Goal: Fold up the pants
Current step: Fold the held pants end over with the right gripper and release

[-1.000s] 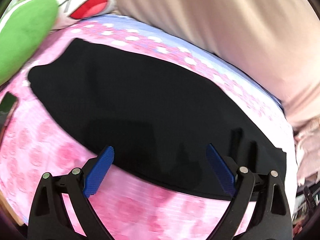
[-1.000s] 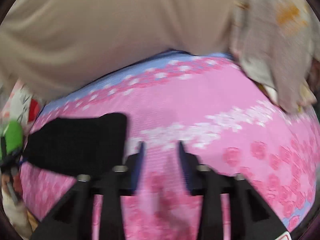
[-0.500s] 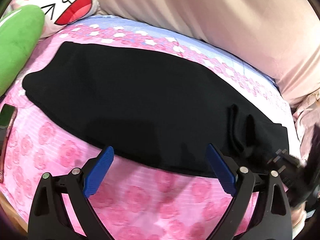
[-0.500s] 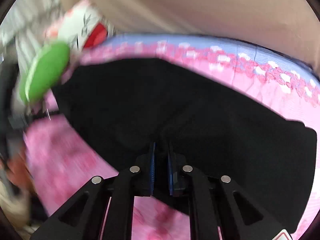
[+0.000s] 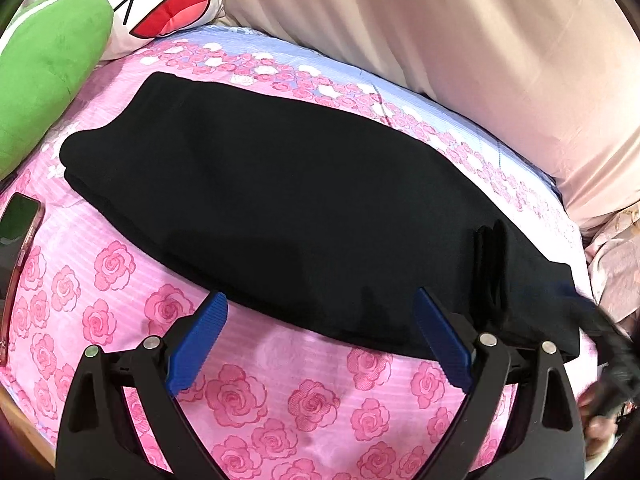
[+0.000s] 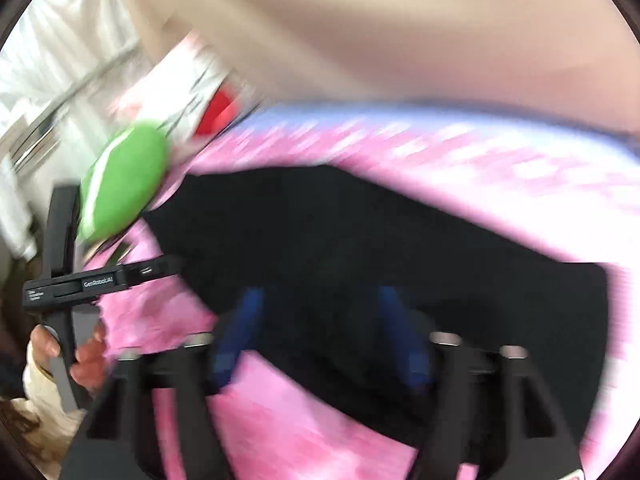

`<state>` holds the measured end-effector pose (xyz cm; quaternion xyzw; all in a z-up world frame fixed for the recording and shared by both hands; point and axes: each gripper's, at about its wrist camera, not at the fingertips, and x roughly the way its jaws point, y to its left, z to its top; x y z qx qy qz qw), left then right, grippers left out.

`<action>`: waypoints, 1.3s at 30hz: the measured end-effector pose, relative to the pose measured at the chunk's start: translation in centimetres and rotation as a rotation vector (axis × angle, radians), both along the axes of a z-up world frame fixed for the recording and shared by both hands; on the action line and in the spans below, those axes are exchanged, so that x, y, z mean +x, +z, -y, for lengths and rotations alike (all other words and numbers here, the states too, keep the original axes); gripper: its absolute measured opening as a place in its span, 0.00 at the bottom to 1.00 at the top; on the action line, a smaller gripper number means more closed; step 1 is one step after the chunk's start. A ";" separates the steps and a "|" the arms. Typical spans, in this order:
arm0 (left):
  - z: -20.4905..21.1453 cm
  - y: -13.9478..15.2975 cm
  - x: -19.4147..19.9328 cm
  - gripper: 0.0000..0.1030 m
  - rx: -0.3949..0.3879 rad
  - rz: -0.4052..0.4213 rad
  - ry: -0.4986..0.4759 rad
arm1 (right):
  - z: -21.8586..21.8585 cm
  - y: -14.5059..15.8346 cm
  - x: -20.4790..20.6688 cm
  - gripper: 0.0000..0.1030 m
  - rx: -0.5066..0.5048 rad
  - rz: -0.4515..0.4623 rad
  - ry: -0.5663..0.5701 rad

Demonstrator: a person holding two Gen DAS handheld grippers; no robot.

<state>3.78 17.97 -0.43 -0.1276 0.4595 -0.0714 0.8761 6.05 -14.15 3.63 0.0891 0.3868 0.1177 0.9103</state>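
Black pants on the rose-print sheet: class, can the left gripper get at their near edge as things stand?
Probably yes. The left gripper is open, its blue fingers straddling the near edge of the black pants, with nothing between.

Motion blur smears the pants (image 6: pixel 360 248) in the right wrist view.

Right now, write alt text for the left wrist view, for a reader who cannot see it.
Black pants, folded into a long strip, lie across a pink rose-print bedsheet. The left gripper sits open at their near edge, blue pads clear of the cloth. A green plush and a cartoon-face pillow sit top left, with a phone at the left edge.
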 end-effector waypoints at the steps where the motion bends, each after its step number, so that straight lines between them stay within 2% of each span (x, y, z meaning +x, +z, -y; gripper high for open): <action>1: 0.2 -0.1 0.0 0.90 -0.002 -0.001 -0.002 | 3.0 0.7 -2.0 0.82 -0.034 0.024 -0.106; 3: 1.0 -0.2 0.3 0.90 -0.012 -0.007 -0.012 | 8.2 0.6 -4.8 0.83 -0.058 -0.013 -0.275; 5: 2.0 -0.4 0.6 0.90 -0.016 -0.011 -0.023 | 13.7 -1.6 -6.9 0.84 0.057 -0.096 -0.418; 6: 2.7 -0.4 0.6 0.90 -0.017 -0.014 -0.032 | 15.3 -3.0 -7.3 0.84 0.136 -0.132 -0.440; 7: 3.4 -0.5 0.7 0.90 -0.017 -0.016 -0.041 | 16.1 -4.1 -7.5 0.84 0.210 -0.149 -0.432; 9: 4.6 -0.4 0.6 0.90 -0.017 -0.019 -0.055 | 15.9 -6.0 -7.6 0.84 0.294 -0.166 -0.396; 12: 6.2 -0.1 0.1 0.90 -0.006 -0.017 -0.083 | 14.9 -7.3 -7.6 0.83 0.376 -0.175 -0.316; 13: 6.5 0.0 0.0 0.90 0.002 -0.014 -0.089 | 13.9 -7.3 -7.3 0.80 0.364 -0.157 -0.296; 16: 7.5 0.0 -0.2 0.90 0.017 -0.016 -0.103 | 12.3 -8.0 -6.2 0.34 0.345 -0.159 -0.316; 17: 7.7 0.0 -0.3 0.90 0.020 -0.018 -0.106 | 12.3 -8.1 -6.0 0.24 0.372 -0.158 -0.313; 18: 8.0 0.1 -0.3 0.90 0.025 -0.020 -0.108 | 12.5 -7.8 -6.1 0.19 0.398 -0.150 -0.323; 20: 8.1 0.2 -0.3 0.90 0.029 -0.021 -0.108 | 12.5 -6.7 -6.4 0.16 0.391 -0.122 -0.329; 24: 7.8 1.0 -0.8 0.90 0.043 -0.005 -0.092 | 14.7 -3.9 -8.2 0.14 0.354 -0.084 -0.337; 26: 7.6 1.1 -0.9 0.90 0.047 -0.004 -0.082 | 14.9 -3.0 -8.5 0.14 0.270 -0.085 -0.338; 30: 7.6 1.2 -1.2 0.90 0.053 -0.005 -0.075 | 17.4 -2.7 -10.0 0.14 0.208 -0.101 -0.370; 35: 8.5 1.5 -1.6 0.90 0.077 0.005 -0.101 | 23.1 -2.5 -14.2 0.14 0.125 -0.101 -0.512; 37: 8.9 1.1 -1.6 0.90 0.078 0.000 -0.110 | 25.1 -3.0 -15.9 0.17 0.058 -0.138 -0.541; 39: 9.7 0.4 -1.4 0.90 0.076 -0.015 -0.124 | 26.3 -4.5 -16.9 0.31 0.025 -0.198 -0.562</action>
